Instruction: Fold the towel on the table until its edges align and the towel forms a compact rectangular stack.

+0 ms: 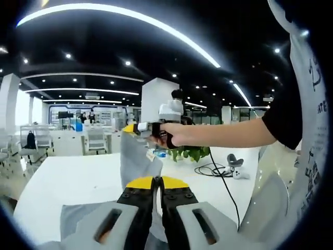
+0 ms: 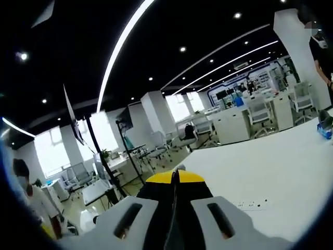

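Observation:
The grey towel (image 1: 137,159) hangs in the air above the white table (image 1: 73,179), stretched between both grippers. My left gripper (image 1: 156,183) is shut at the bottom of the left gripper view, its yellow tips pinching the towel's lower part. Above it, a hand holds my right gripper (image 1: 131,127), which is shut on the towel's upper corner. In the right gripper view the right gripper (image 2: 174,178) shows its jaws pressed together over the table (image 2: 270,172); the cloth between them is hidden there.
A black cable (image 1: 216,169) and a small grey device (image 1: 235,173) lie on the table's right side, with a green plant (image 1: 190,152) behind. The person's arm (image 1: 223,133) reaches in from the right. A blue item (image 2: 325,131) sits at the table's far edge.

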A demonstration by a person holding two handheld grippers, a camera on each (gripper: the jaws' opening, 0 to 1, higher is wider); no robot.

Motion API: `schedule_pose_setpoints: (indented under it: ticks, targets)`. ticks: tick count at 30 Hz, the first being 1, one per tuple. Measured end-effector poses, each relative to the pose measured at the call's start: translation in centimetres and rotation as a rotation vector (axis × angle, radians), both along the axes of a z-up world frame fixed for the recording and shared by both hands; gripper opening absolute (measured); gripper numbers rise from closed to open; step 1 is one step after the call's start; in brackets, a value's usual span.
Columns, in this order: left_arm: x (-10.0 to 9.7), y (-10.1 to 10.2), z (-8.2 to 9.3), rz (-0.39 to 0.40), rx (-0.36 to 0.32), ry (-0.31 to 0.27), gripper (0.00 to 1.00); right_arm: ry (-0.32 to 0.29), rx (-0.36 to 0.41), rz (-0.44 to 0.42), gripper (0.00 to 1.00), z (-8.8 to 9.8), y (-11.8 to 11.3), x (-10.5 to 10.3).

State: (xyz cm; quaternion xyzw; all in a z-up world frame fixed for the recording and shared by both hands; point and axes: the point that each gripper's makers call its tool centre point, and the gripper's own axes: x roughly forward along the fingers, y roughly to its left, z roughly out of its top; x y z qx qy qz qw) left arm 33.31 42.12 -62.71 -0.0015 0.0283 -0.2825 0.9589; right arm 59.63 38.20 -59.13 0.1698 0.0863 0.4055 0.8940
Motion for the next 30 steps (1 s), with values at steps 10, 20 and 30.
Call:
schedule_pose_setpoints:
  ticks: [10, 20, 30]
  targets:
    - [-0.3, 3.6, -2.6, 0.092, -0.021, 0.069, 0.04, 0.023, -0.023, 0.029, 0.0, -1.8, 3.1, 0.0]
    - [-1.2, 6.5, -3.4, 0.163, -0.033, 0.093, 0.04, 0.057, -0.037, 0.067, 0.0, -3.5, 6.4, 0.2]
    - [-1.7, 9.0, -4.7, 0.213, -0.049, 0.134, 0.04, 0.062, -0.078, 0.126, 0.0, -5.1, 11.0, -0.2]
